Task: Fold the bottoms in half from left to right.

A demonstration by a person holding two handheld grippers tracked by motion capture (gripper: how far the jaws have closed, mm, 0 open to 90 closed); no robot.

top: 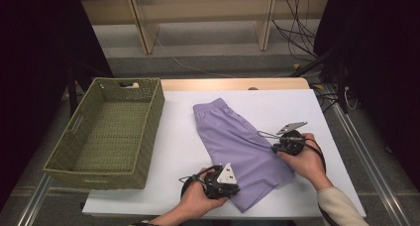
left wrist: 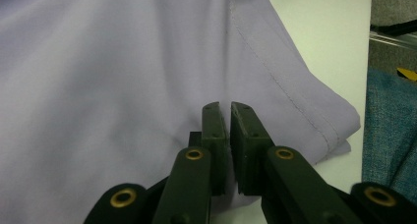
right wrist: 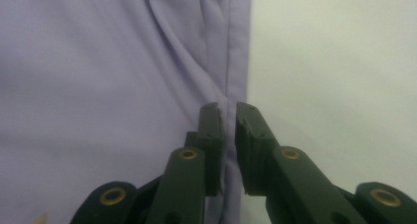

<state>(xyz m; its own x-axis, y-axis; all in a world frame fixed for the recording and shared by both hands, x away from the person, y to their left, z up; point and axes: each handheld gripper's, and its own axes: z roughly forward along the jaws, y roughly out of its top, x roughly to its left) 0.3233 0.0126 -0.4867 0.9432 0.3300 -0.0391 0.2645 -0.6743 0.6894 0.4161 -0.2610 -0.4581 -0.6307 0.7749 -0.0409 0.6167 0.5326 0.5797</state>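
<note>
Purple shorts (top: 237, 137) lie flat and slanted on the white table (top: 297, 107), waistband at the far end. My left gripper (top: 236, 189) sits at the near left edge of the lower leg, held by a hand. In the left gripper view its jaws (left wrist: 226, 108) stand almost together with the purple cloth (left wrist: 123, 86) running into the thin gap. My right gripper (top: 275, 147) is at the right edge of the shorts. In the right gripper view its jaws (right wrist: 228, 108) are pinched on the stitched hem (right wrist: 236, 47), which passes between them.
An open woven green basket (top: 156, 117) stands on the table's left side. Bare white tabletop (right wrist: 334, 86) lies to the right of the shorts. Cables and wooden shelf legs are on the floor beyond the far edge.
</note>
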